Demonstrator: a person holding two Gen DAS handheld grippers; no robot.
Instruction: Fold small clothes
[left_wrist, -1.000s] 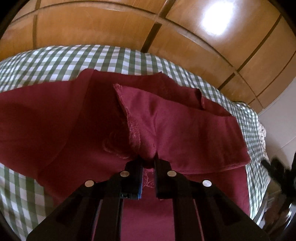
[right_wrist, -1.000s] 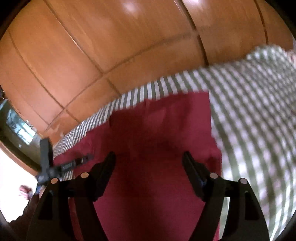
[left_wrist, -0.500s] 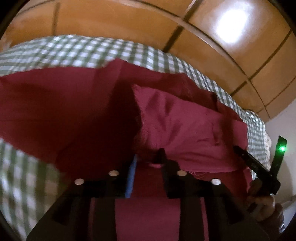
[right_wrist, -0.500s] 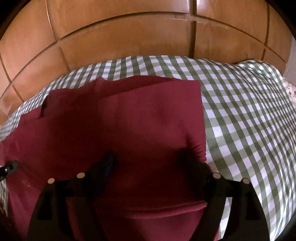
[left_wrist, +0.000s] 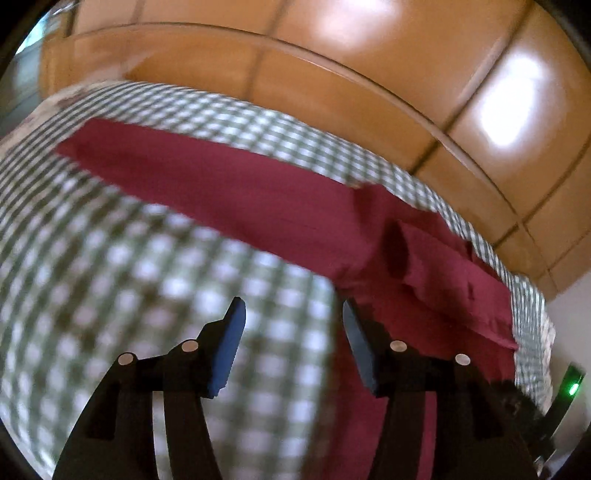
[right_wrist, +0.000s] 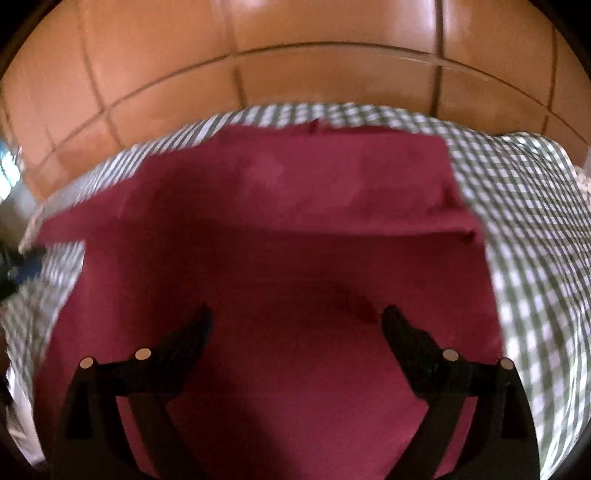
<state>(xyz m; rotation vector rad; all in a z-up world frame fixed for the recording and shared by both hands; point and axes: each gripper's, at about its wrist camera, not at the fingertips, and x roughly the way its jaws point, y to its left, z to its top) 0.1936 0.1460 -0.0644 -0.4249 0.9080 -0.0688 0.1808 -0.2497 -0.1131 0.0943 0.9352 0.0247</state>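
The green-checked cloth (left_wrist: 110, 266) is carrying the maroon garment (right_wrist: 288, 229), which is lying flat with a folded flap at its right. The left tool (left_wrist: 291, 317), clamped on that flap a second ago, is now hovering wide open, empty. The right tool (right_wrist: 295, 321) is staying wide open above the garment, holding nothing.

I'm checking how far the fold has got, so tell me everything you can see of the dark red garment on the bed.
The dark red garment is a soft, plain woven-looking cloth lying flat on the green checked bedcover. In the right wrist view it spreads wide, with a straight folded layer across its far part. In the left wrist view one long part stretches away to the left, and a rumpled folded flap lies on its right side. Neither tongs grip it: the left tongs and right tongs both stand open over it.
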